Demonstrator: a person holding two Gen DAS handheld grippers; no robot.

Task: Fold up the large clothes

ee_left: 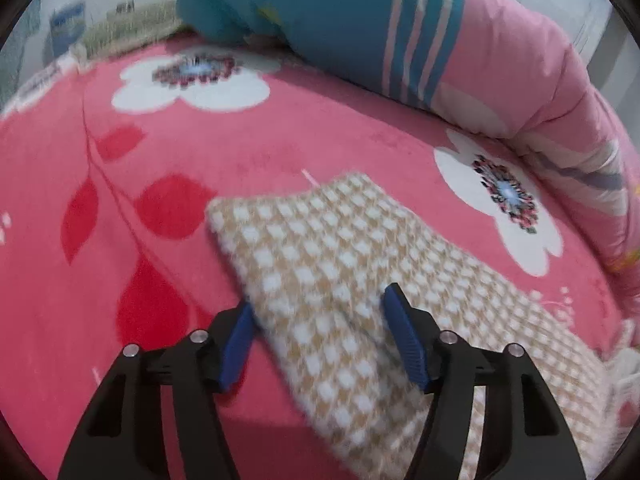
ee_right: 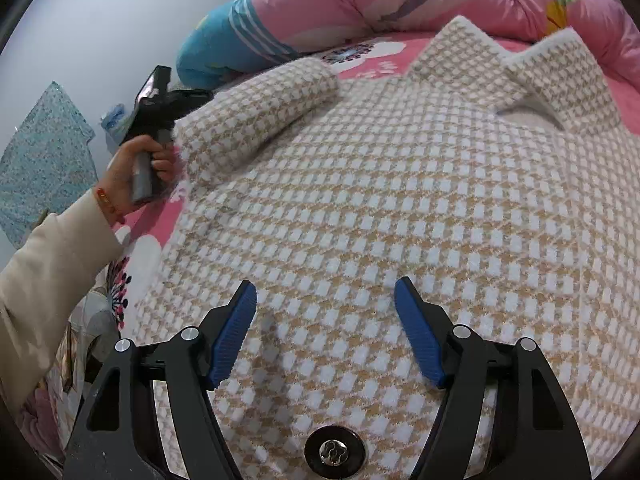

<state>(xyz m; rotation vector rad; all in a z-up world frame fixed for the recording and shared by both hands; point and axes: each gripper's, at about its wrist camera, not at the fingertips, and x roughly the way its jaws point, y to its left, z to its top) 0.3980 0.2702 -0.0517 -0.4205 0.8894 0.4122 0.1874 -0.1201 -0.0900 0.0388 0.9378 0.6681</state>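
Checked jacket (ee_right: 400,200) lies spread on the pink floral blanket (ee_left: 120,200), collar toward the rolled quilt (ee_left: 520,60). One sleeve (ee_right: 260,108) is already folded across the front; the rest looks unfolded. Left gripper (ee_left: 318,336) gapes partway, astride the sleeve edge, gripping nothing. Right gripper (ee_right: 326,328) hangs wide over the front, empty.

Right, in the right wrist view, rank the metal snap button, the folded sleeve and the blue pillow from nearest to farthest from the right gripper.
Measured from the right gripper, over the checked coat:
1. Metal snap button: just below the fingers, at the bottom edge.
2. Folded sleeve: up and to the left, lying across the coat.
3. Blue pillow: behind the sleeve, at the far edge of the bed.
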